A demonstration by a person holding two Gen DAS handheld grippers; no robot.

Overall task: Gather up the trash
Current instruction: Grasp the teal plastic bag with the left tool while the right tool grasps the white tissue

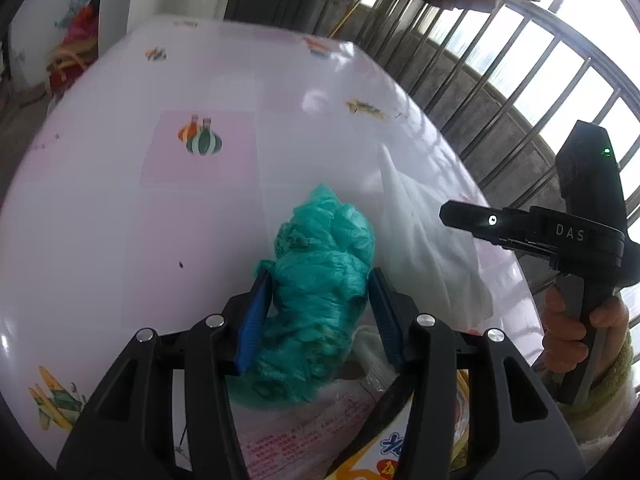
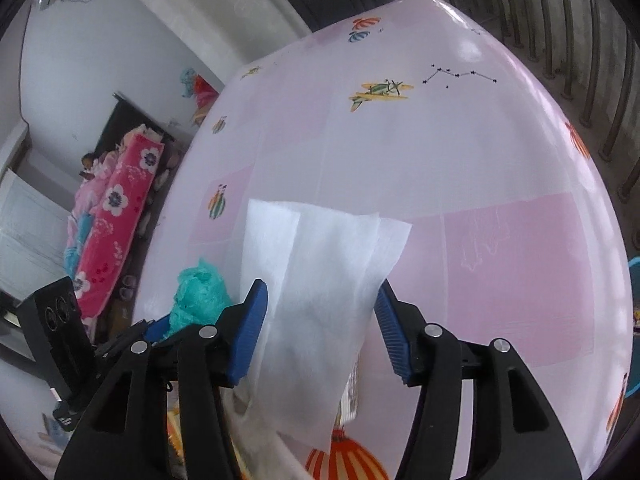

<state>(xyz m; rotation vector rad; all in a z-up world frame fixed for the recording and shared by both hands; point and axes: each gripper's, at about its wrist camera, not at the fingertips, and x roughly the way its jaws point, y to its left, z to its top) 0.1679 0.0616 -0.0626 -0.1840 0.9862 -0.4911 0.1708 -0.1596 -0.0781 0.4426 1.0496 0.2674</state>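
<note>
**So, both grippers have trash between the jaws**

So the left gripper (image 1: 320,312) has a crumpled green plastic bag (image 1: 320,300) sitting right between its blue pads (image 1: 254,320), jaws about half open and touching the bag on both sides. Whether it's really squeezed, can't tell. The right gripper (image 2: 320,332) has a white tissue (image 2: 320,300) between its jaws, left pad against it, right pad just at its edge. Under both jaws there's a printed wrapper (image 1: 312,432) on the pink patterned counter (image 1: 120,220). A hand (image 1: 576,332) holds the right gripper.
</note>
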